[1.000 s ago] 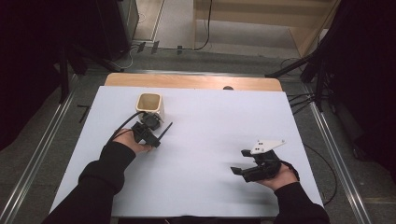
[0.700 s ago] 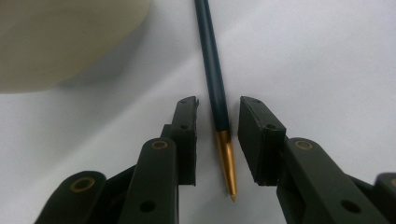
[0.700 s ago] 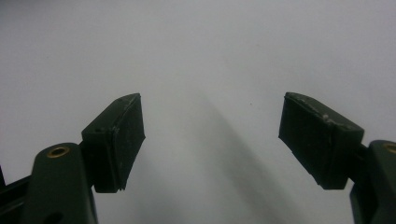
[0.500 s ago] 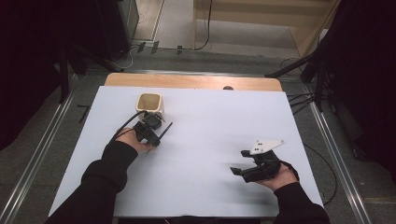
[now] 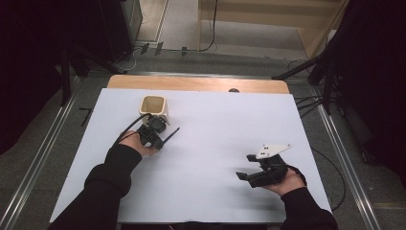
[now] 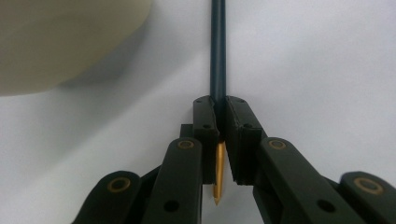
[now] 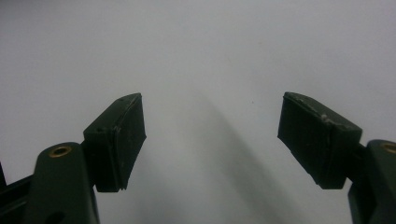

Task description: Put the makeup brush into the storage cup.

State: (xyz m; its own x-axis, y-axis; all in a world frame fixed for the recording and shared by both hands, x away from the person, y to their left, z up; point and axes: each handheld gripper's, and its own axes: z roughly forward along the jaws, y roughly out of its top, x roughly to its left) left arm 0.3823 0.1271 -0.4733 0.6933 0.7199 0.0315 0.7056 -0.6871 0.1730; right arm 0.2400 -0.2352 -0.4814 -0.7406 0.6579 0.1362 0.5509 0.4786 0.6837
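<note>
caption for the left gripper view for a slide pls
Left claw shut on a dark pen with a gold tip, over the white table beside a cream cup.

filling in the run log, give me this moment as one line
left tool: shut on pen, beside cream cup | right tool: open, holding nothing, over white table

Right gripper (image 7: 212, 133): jaws spread wide, nothing between them
Pads (image 7: 133, 135): black, scuffed
Table (image 7: 201, 51): bare white surface beneath, shadow between jaws
</note>
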